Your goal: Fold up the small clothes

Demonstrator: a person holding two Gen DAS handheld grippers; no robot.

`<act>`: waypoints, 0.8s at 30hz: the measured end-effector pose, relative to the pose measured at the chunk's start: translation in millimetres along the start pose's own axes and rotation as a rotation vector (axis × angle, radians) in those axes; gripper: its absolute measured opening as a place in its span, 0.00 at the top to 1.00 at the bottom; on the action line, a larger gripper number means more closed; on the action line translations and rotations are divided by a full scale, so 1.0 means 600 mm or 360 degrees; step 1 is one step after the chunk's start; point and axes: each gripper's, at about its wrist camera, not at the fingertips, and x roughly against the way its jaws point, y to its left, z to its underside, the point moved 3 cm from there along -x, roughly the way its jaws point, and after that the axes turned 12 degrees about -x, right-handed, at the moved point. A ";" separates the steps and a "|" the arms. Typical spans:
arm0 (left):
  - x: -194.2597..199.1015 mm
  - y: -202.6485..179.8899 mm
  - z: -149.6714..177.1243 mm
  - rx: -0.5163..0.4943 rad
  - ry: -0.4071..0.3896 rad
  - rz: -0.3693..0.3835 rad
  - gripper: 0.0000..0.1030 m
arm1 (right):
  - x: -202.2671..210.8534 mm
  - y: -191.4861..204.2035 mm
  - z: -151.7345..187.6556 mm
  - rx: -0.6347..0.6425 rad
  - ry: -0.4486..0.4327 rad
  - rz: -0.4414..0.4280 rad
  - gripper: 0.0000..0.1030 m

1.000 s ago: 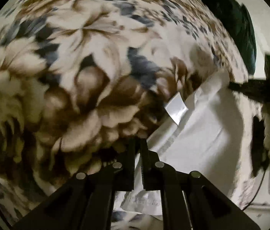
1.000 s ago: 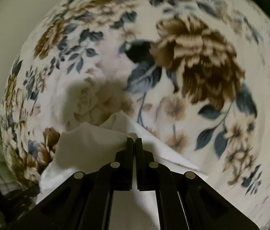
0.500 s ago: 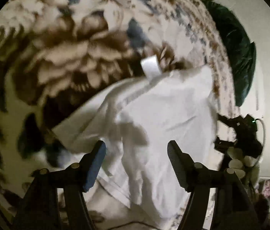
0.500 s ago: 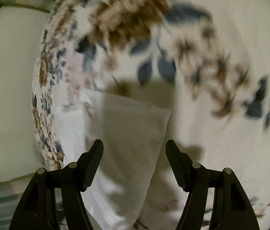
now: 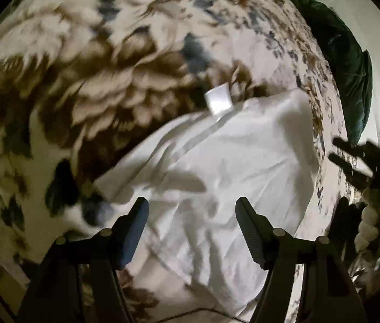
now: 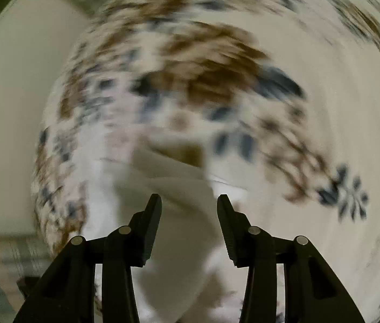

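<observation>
A white garment [image 5: 230, 161] lies spread and wrinkled on a floral blanket, with a small white label [image 5: 218, 102] sticking out at its far edge. My left gripper [image 5: 191, 204] hangs open above the cloth's near part, and nothing sits between its pads. The right wrist view is blurred by motion. There my right gripper [image 6: 190, 199] hovers over a folded edge of the same garment [image 6: 184, 269]. Its jaws are apart and closing, and the pads do not press on the cloth. The right gripper's black body [image 5: 378, 156] shows at the right edge of the left wrist view.
The floral blanket [image 5: 82, 80] in brown, blue and cream covers the whole bed surface. A dark green cushion [image 5: 351, 67] lies at the far right corner. A pale wall or floor [image 6: 6, 107] lies past the blanket's left edge in the right wrist view.
Both grippers, shut on the white cloth a second ago, let it go and lifted away. The garment now lies spread. The right jaws stand narrower than half a second ago.
</observation>
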 end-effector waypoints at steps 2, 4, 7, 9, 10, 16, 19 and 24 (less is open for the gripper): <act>-0.016 -0.012 -0.016 -0.0028 0.0005 -0.0004 0.37 | -0.051 0.063 0.013 0.0159 0.0290 -0.0079 0.56; -0.039 -0.016 -0.027 -0.0047 0.0032 -0.0004 0.37 | -0.117 0.102 0.022 0.0224 0.0518 -0.0077 0.56; -0.077 -0.006 -0.029 -0.0060 0.0118 -0.0016 0.37 | -0.176 0.105 -0.014 0.0211 0.0469 0.0089 0.58; -0.085 0.002 -0.027 -0.0064 0.0130 0.0003 0.37 | -0.179 0.090 -0.063 0.0038 0.0368 0.0019 0.60; -0.083 0.004 -0.025 -0.0071 0.0131 0.0005 0.37 | -0.174 0.089 -0.077 0.0010 0.0314 0.0010 0.60; -0.051 0.013 -0.018 0.0002 0.0096 0.0037 0.37 | -0.091 0.084 -0.114 0.0098 0.0034 0.0144 0.56; -0.021 0.016 -0.005 0.0064 0.0054 0.0038 0.37 | -0.052 0.058 -0.097 0.0155 0.0024 0.0165 0.43; 0.026 0.037 0.056 0.0352 -0.0025 0.0235 0.37 | -0.028 -0.062 -0.041 -0.0100 0.0123 -0.0006 0.21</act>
